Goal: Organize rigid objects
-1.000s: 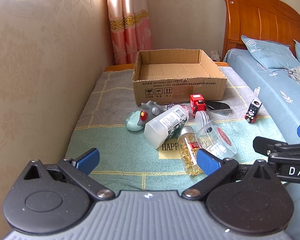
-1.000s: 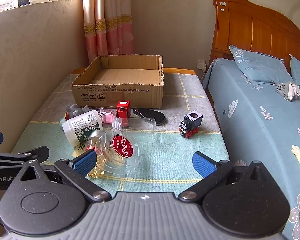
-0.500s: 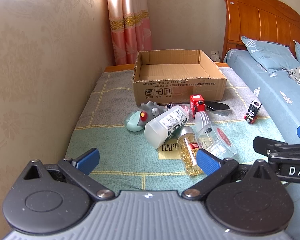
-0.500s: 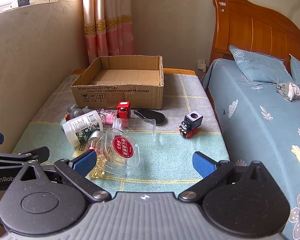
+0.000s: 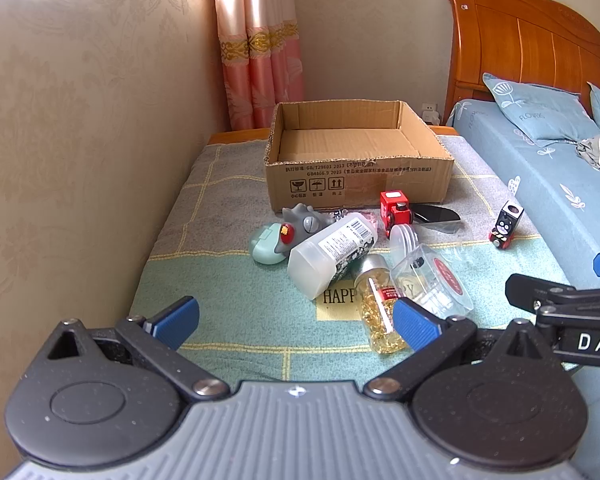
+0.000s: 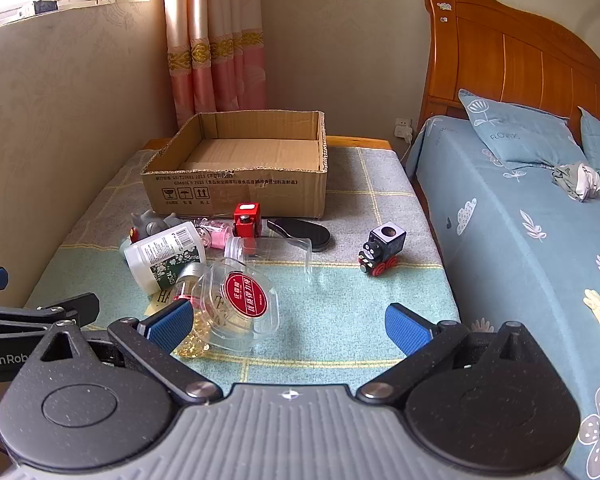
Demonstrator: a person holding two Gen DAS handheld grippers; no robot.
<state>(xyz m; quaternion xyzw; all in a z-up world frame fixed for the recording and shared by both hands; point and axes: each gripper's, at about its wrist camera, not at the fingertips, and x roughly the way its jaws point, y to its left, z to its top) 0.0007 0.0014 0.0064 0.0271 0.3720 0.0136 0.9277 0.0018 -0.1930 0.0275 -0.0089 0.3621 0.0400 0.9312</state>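
Corrugated cardboard box (image 5: pixel 356 184), clear ribbed jar (image 6: pixel 240 308), boxy toy train (image 6: pixel 382 250)

One box (image 5: pixel 358 178), two toy trains (image 6: pixel 383 249) (image 6: pixel 247 220) — several containers

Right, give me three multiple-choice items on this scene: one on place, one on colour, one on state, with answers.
1. Where does the black toy train stand?
A. in the box
B. alone, right of the pile
C. on the pillow

2. What colour is the clear jar's round label?
A. red
B. green
C. yellow

3. The cardboard box is:
A. taped shut
B. full of toys
C. open and empty

Answers: 1 B, mat shows all round it; 2 A, red disc with white characters; 3 C, its bare floor shows.
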